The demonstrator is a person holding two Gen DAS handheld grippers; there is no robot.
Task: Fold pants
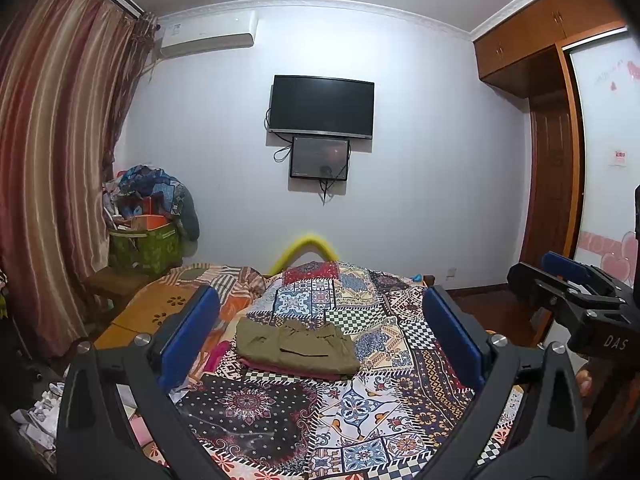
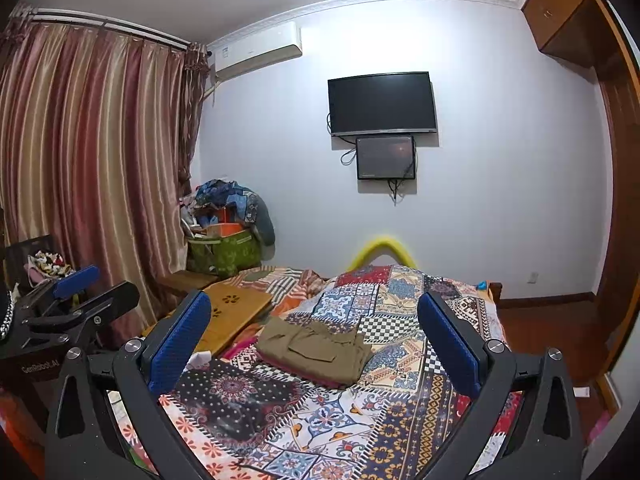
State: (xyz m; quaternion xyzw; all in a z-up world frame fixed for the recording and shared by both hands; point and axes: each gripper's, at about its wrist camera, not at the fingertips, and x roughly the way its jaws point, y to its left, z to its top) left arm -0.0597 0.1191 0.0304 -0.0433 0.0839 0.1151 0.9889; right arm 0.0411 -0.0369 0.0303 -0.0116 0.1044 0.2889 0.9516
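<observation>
- The left gripper (image 1: 320, 336) stands with its blue-padded jaws spread wide and nothing between the pads; it hangs above the near part of the bed, pointing slightly downward.
- The right gripper (image 2: 316, 336) is likewise released, jaws wide apart and empty, held just beside the left one; each shows at the edge of the other's view.
- The pants (image 1: 296, 346), olive-green, lie folded into a compact rectangle ahead of both grippers, touched by neither.
- They rest on a pinkish folded cloth (image 1: 288, 370) whose edge shows beneath them.
- Both lie on the patchwork bedspread (image 1: 360, 412) of many patterns.
- Left of the bed is a wooden board (image 2: 236, 312) with flower cut-outs, then a green bin (image 2: 224, 256) heaped with clothes, beside striped curtains (image 2: 88, 168).
- On the far wall hang a dark television (image 1: 322, 106) and a smaller screen (image 1: 319, 158) under it.
</observation>
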